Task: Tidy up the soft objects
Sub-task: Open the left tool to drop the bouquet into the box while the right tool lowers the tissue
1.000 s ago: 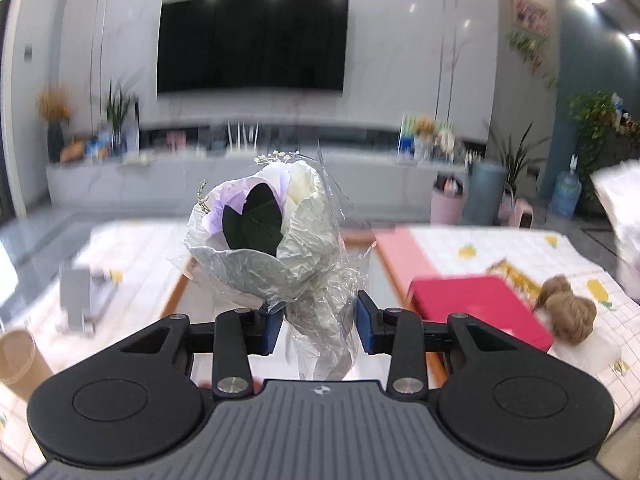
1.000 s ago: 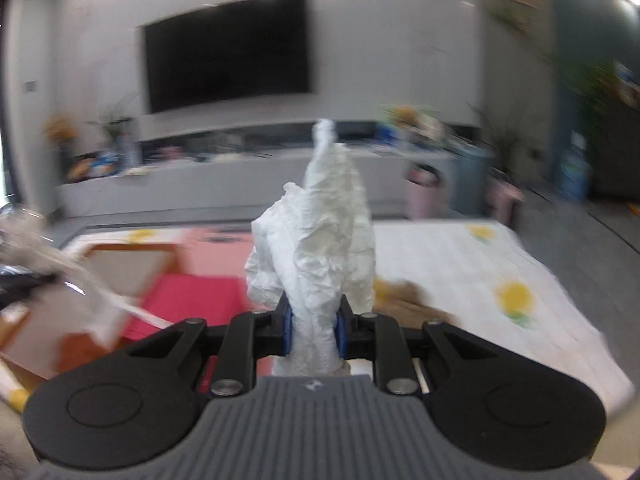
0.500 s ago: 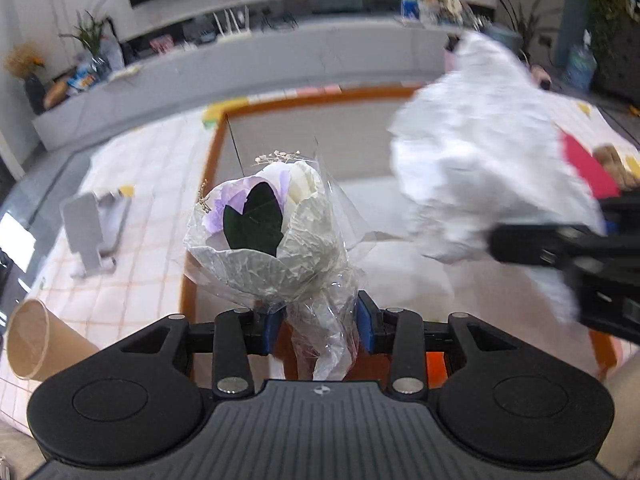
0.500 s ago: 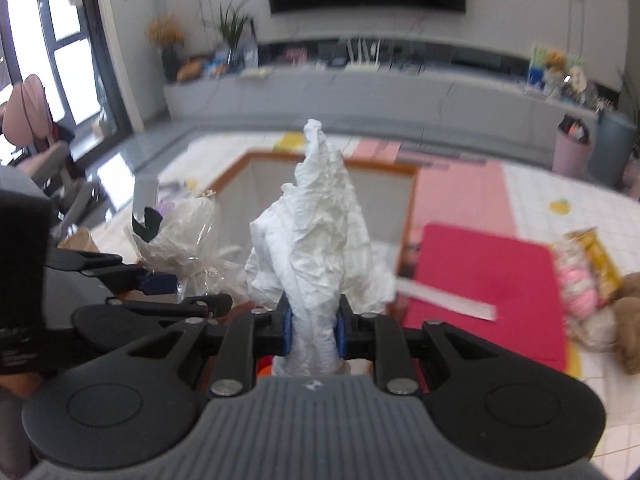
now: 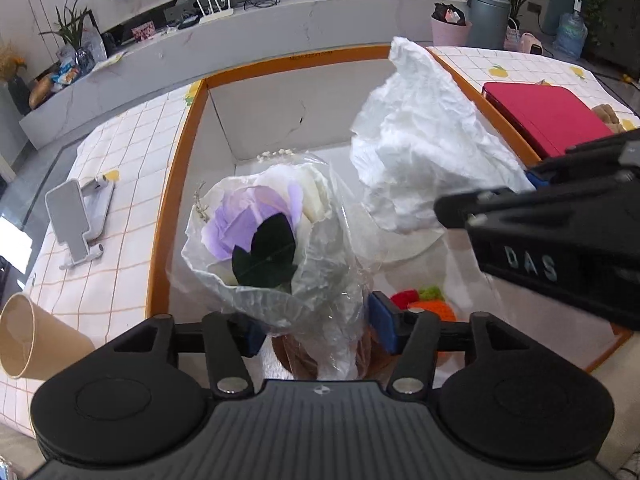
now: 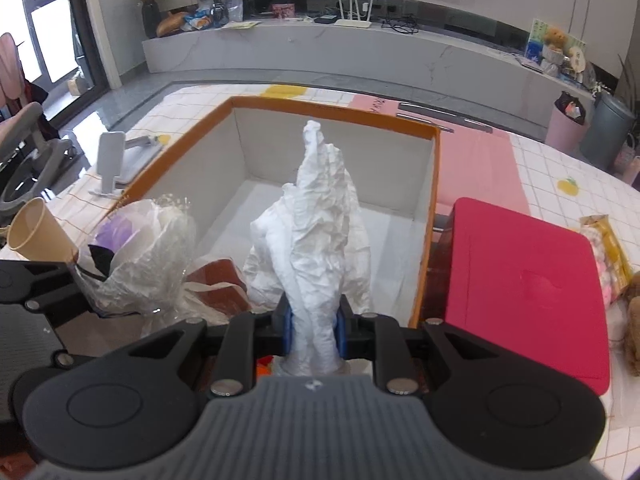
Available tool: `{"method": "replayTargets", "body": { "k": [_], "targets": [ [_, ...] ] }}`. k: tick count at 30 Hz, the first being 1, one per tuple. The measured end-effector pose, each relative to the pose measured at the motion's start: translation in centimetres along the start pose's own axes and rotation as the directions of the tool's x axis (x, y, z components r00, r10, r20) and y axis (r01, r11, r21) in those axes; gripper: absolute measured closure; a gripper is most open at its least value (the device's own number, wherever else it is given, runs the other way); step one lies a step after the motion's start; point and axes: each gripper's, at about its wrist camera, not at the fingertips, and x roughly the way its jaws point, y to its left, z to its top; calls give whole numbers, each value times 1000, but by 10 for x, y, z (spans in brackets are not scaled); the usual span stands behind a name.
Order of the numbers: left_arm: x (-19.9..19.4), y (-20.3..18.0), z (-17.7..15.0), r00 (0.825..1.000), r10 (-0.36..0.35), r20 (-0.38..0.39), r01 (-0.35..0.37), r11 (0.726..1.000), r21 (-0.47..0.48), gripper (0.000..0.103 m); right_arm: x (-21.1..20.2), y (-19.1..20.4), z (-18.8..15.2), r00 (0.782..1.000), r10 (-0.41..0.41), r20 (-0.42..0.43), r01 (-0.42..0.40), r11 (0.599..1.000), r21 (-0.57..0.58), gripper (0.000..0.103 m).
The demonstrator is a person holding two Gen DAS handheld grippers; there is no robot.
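Left wrist view first: the left hand-held gripper [image 5: 316,330] has just been opening its jaws, and the wrapped flower bouquet [image 5: 272,240] sits loose between the blue pads with a gap showing on the right side, so I'd call that a release rather than a grip. A second ago the bouquet was pinched up in front of the TV wall; now it hangs right over the orange-rimmed box [image 5: 176,184], so I reckon the drop-off is happening. Down in the box under it there's a brownish thing I can't make out and a red, orange and green crocheted bit [image 5: 428,304]. The crumpled white paper [image 5: 416,152] has swung in from the right, also above the box, held by the other tool. A paper cup [image 5: 32,344] and a phone stand [image 5: 78,216] are on the checked worktop [image 5: 116,284] to the left. Right wrist view: the right hand-held gripper [image 6: 314,330] is clamped narrow on the paper's twisted lower end, no change in squeeze, and it now points down into the box where before it faced the room. Box floor ahead looks bare white, with the bouquet and a brown item at the near left. The red case [image 6: 520,280] lies just outside the right wall. My guess is the paper goes in next.
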Motion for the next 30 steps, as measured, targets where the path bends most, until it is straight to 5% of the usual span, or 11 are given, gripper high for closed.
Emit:
{"method": "replayTargets", "body": {
  "k": [9, 17, 30],
  "targets": [
    [-19, 5, 5, 994, -6, 107, 10, 999, -31, 26, -19, -8, -7, 999, -19, 34, 19, 1000, -2, 84],
    [-63, 38, 3, 969, 37, 245, 4, 987, -162, 18, -23, -9, -10, 1000, 2, 30, -2, 1000, 5, 84],
    [-56, 62, -8, 980, 50, 192, -7, 976, -217, 18, 5, 19, -6, 997, -71, -28, 69, 996, -60, 83]
  ]
}}
